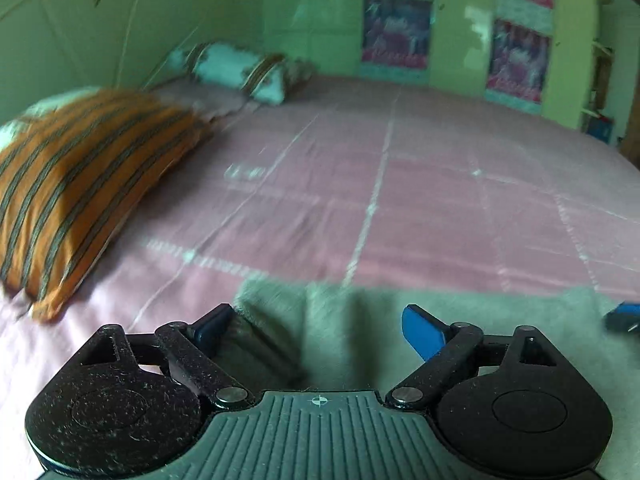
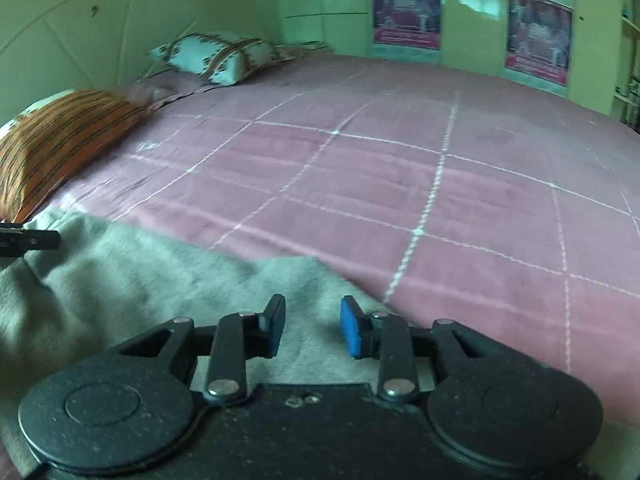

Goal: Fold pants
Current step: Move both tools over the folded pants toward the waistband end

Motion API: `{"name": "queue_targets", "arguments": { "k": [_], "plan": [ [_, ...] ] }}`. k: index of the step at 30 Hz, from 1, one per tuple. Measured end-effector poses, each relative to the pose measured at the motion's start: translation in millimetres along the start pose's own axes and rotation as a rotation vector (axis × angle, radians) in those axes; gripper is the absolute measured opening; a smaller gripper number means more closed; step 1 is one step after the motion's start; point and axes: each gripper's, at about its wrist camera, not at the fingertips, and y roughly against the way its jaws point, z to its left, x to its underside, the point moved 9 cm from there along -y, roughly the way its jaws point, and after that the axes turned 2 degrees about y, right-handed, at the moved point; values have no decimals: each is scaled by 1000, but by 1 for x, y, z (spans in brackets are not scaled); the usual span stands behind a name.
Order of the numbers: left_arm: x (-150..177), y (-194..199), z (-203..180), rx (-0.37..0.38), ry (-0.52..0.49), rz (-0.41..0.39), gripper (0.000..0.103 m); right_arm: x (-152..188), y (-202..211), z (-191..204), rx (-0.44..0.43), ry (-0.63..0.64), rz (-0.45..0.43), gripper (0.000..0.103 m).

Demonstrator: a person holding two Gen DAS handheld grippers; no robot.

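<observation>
At 6 o'clock on the bed [image 2: 440, 208], the pants [image 2: 120, 280] lie under us. Left hand-held gripper [image 1: 320, 330] & right hand-held gripper [image 2: 312, 326]: both spread, empty. We judge it's pre-grasp; next, pinch the far hem at 12 o'clock.

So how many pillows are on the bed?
2. An orange striped pillow lies at the bed's left edge, and a white patterned pillow sits farther back by the wall. Others may be out of view.

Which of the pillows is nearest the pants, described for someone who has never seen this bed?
Start at the pink bedspread with its white grid lines. Along its left side, by the green wall, lie two pillows. The orange pillow lies closest to the grey pants; its dark stripes distinguish it from the white patterned pillow farther back.
</observation>
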Motion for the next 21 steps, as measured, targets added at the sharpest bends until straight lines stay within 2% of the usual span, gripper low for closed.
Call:
{"name": "queue_targets", "arguments": {
  "k": [3, 6, 8, 10, 12, 15, 19, 21],
  "plan": [
    [-7, -5, -17, -14, -46, -15, 90, 1, -18, 13, -20, 15, 28, 26],
    [-7, -18, -16, -98, -104, -3, 90, 3, -38, 27, 6, 77, 52, 29],
    [3, -37, -3, -170, -126, 44, 90, -2, -46, 29, 4, 72, 46, 38],
    [15, -51, 14, -123, -53, 98, 94, -7, -46, 28, 5, 64, 51, 39],
    [14, -45, 22, -96, 2, 102, 94, -14, -32, 24, -16, 22, 17, 36],
    [-7, -15, 14, -130, -25, 18, 93, -16, -12, 18, -11, 15, -15, 35],
    [-30, 11, -12, -75, -38, -70, 93, -14, 4, 14, -9, -1, -30, 37],
    [-28, 6, -35, -34, -73, -63, 93, -9, 1, 15, -2, 12, -3, 37]
  ]
}}
